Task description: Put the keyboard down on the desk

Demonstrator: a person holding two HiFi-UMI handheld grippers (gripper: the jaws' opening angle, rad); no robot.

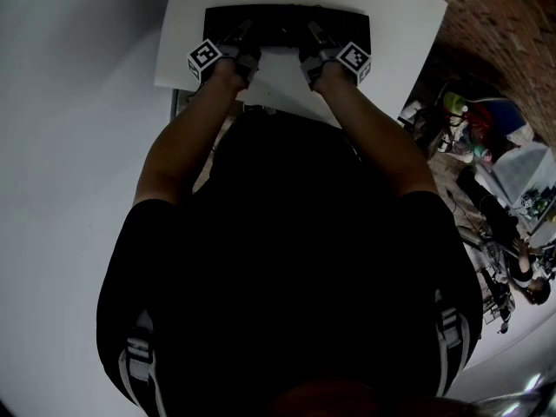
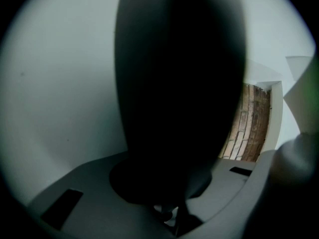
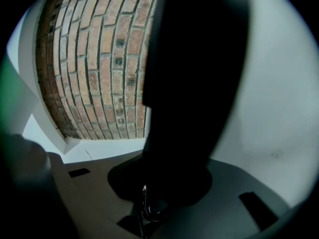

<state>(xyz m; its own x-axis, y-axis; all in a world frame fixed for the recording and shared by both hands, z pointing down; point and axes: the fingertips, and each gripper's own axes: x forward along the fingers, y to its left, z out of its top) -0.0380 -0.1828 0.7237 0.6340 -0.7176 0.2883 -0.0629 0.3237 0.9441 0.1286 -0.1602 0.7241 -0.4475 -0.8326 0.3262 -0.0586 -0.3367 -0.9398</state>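
The keyboard (image 1: 287,24) stretches crosswise over the far part of the surface (image 1: 395,33). At its near edge are the left hand-held gripper (image 1: 244,35) and the right hand-held gripper (image 1: 314,35) — side by side, each clamped on it. A brick wall (image 1: 504,42) stands to the right.

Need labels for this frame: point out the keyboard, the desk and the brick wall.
keyboard (image 1: 280,24): head view, middle of its black top.
desk (image 1: 398,33): head view, bare white top right of the keyboard.
brick wall (image 3: 99,59): right gripper view, middle of the visible bricks.
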